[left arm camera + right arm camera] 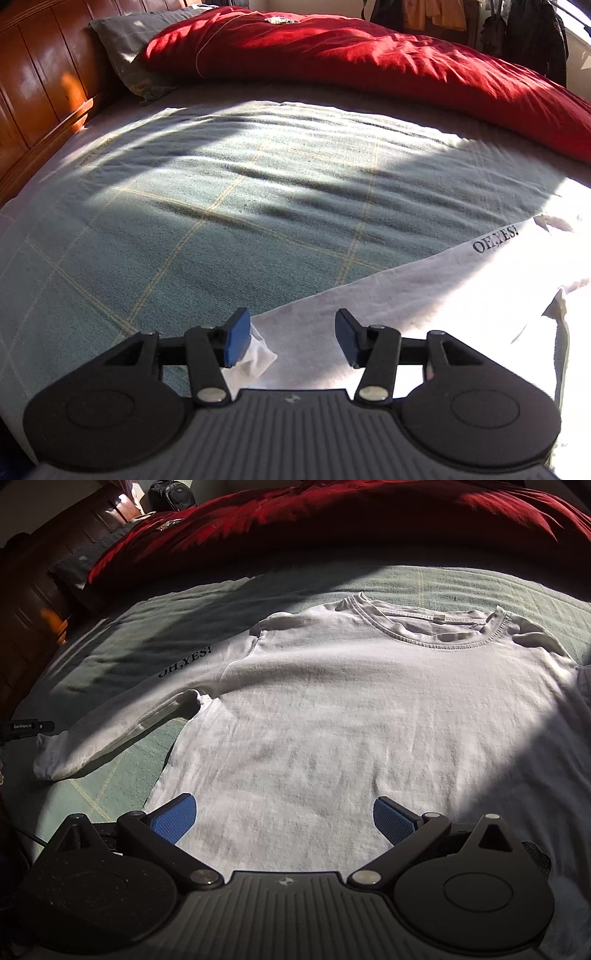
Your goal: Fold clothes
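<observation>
A white long-sleeved shirt [332,709] lies spread flat, collar [432,635] away from me, on the green checked bed cover [122,642]. Its left sleeve [122,723], printed "OH,YES!" [184,662], stretches out sideways. My right gripper [284,819] hovers over the shirt's lower body, jaws wide apart and nothing between them. My left gripper [291,338] is open above the sleeve [406,295]. The cuff end [256,356] bunches up beside its left blue pad [236,338], but the pads do not press on it.
A red duvet [351,55] lies heaped along the far side of the bed, with a grey pillow [125,48] against the wooden headboard [40,74] on the left. Clothes hang at the back right [524,33]. The green cover [221,206] spreads left of the shirt.
</observation>
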Demonstrator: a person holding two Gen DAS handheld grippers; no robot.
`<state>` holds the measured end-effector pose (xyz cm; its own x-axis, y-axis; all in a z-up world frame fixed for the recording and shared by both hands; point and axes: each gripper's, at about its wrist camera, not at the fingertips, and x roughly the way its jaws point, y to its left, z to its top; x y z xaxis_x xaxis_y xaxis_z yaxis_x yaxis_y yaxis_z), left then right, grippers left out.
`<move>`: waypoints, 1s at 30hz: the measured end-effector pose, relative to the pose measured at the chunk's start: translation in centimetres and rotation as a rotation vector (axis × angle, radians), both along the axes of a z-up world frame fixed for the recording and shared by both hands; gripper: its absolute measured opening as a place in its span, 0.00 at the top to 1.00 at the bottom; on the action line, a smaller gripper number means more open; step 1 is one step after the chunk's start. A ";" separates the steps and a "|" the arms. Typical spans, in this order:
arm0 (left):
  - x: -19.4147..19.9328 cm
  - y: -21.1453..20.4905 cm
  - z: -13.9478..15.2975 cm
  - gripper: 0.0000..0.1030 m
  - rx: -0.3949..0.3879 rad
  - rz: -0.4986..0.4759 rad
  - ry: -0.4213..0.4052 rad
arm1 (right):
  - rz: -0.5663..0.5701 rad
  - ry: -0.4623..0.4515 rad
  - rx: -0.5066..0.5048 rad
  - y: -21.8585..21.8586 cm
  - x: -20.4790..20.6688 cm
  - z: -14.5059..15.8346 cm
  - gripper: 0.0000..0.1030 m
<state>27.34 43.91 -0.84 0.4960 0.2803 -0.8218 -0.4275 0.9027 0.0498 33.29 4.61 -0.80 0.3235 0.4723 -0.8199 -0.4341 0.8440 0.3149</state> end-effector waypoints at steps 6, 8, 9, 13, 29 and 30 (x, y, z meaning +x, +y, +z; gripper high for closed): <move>0.8 -0.4 -3.9 0.46 0.017 0.083 0.139 | 0.007 0.012 0.010 0.5 -0.3 -0.2 0.00; 0.1 0.8 -3.2 0.53 -0.025 0.176 0.107 | 0.020 0.004 -0.001 0.4 -0.5 0.0 0.00; 0.1 0.6 -2.4 0.52 -0.062 0.163 0.070 | 0.027 -0.001 -0.007 0.3 -0.6 0.0 0.00; 2.4 -2.6 0.7 0.50 -0.179 -0.037 -0.068 | 0.020 0.014 -0.007 0.1 -0.7 -0.5 0.00; 10.5 -7.7 0.1 0.42 -0.214 -0.333 -0.139 | 0.444 -0.252 -0.084 14.0 1.2 -0.8 0.31; 10.2 -7.2 0.1 0.42 -0.216 -0.332 -0.134 | 0.451 -0.260 -0.097 14.8 1.8 -1.2 0.36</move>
